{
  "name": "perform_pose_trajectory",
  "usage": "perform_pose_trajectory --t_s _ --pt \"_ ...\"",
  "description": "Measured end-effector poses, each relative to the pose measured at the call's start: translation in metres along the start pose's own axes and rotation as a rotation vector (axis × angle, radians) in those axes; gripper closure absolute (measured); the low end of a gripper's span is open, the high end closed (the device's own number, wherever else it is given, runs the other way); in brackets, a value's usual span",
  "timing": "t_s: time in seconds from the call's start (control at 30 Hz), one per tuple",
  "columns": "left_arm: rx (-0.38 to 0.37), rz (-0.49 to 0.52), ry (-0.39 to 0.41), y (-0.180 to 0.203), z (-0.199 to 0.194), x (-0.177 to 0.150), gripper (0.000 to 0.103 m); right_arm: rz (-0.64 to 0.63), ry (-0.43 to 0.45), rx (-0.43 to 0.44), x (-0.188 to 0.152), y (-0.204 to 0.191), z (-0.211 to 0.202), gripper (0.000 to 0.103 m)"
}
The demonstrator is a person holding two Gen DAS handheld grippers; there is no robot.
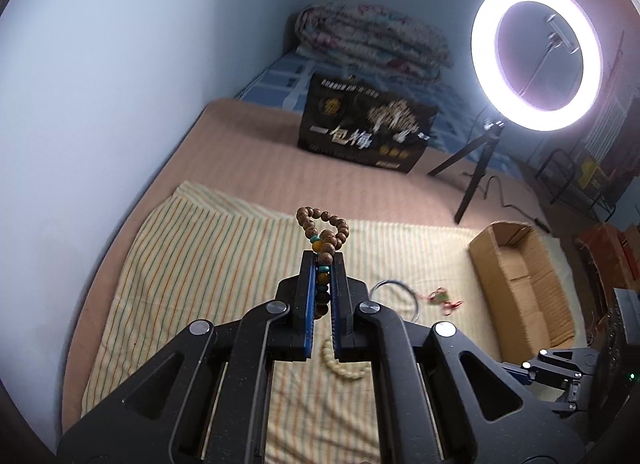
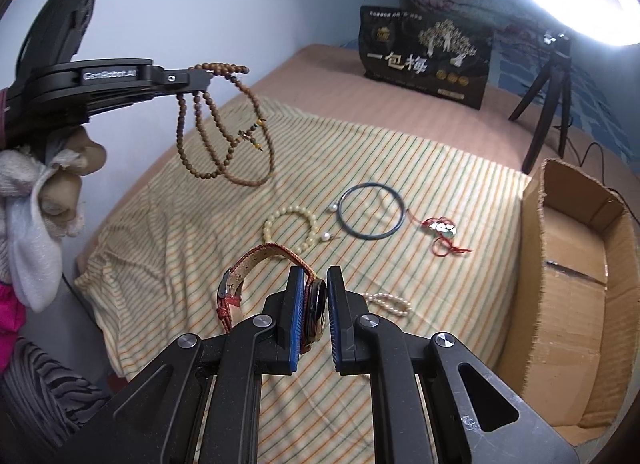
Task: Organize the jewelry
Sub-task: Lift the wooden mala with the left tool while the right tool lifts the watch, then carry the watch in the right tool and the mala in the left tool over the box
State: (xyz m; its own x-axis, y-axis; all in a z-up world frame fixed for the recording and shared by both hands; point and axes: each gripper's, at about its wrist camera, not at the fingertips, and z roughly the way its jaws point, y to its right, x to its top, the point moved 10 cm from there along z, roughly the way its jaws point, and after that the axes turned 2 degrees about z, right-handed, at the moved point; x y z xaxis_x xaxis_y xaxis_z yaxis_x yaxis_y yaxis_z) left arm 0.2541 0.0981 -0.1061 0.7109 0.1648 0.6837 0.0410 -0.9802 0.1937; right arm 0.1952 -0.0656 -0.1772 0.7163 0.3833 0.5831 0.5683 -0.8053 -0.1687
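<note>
My left gripper (image 1: 323, 258) is shut on a brown wooden bead strand (image 1: 322, 225), lifted above the striped cloth (image 1: 192, 264). In the right wrist view that left gripper (image 2: 198, 77) is at upper left and the bead strand (image 2: 224, 135) hangs from it in long loops. My right gripper (image 2: 313, 278) is shut on a watch (image 2: 316, 304) with a red-brown strap (image 2: 256, 260). On the cloth (image 2: 440, 183) lie a cream bead bracelet (image 2: 290, 223), a dark bangle (image 2: 372, 211), two pearl earrings (image 2: 327, 237), a red-cord charm (image 2: 442, 229) and a small pearl bracelet (image 2: 390, 302).
An open cardboard box (image 2: 576, 264) stands at the right edge of the cloth. A black printed bag (image 2: 426, 51) and a ring light on a tripod (image 1: 536, 55) stand at the back, with folded bedding (image 1: 372, 39) behind. A wall runs along the left.
</note>
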Motion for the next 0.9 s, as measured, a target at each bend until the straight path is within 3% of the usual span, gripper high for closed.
perform_pose_trajectory --t_s 0.4,0.9 --pt "-0.109 0.080 0.078 0.082 -0.035 0.012 0.099 0.056 0.086 -0.056 0.007 0.040 -0.045 0.093" --pt "-0.296 0.174 0.097 0.212 -0.037 0.012 0.099 0.221 0.156 -0.199 -0.011 0.149 -0.099 0.093"
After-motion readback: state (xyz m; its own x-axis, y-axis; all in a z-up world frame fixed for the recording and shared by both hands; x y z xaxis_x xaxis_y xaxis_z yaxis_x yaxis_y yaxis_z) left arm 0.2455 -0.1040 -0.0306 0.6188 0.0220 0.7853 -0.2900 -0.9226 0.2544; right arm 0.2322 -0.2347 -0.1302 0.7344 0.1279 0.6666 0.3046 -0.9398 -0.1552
